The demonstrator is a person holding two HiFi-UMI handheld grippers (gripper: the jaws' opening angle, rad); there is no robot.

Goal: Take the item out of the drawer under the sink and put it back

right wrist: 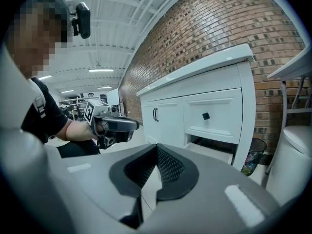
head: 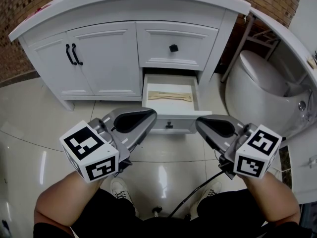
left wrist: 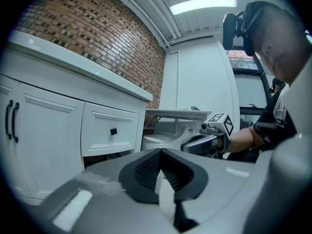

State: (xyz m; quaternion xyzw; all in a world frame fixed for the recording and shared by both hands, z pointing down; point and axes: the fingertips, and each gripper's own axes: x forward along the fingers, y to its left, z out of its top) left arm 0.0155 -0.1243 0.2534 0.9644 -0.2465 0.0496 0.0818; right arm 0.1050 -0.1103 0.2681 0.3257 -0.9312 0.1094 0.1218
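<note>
While the lower drawer point(head: 170, 124) of the white vanity point(head: 44, 58) stands pulled out beneath the closed upper drawer point(head: 173, 47), the item point(head: 171, 96), a long, flat piece of pale wood, lies across the drawer's bottom, clear of both grippers.

Left gripper point(head: 151, 115): jaws pressed together, nothing between them. It is held over the tiled floor point(head: 29, 118), just short of the drawer front.

Right gripper point(head: 200, 123): jaws likewise pressed together and holding nothing. It sits level with the left one, apart from it, with the two tips turned towards each other.

Step in hand, as a judgement: the scene fits two stages equally well. The item may be lying in the opened drawer waiting to be lifted out. Or it may already be set back inside, with the drawer left standing open. Nothing in these views decides between the two, and neither gripper is committed to the item or to the drawer knob point(head: 169, 125).

Next move, as far as can be judged: either reading has a gripper travelling forward to the drawer. A lift would need the jaws spread first and a shallow pinch, since the piece lies thin and flat against the bottom. If the item is already back in place, only the drawer front remains to be dealt with. No single move is recommended on this evidence
</note>
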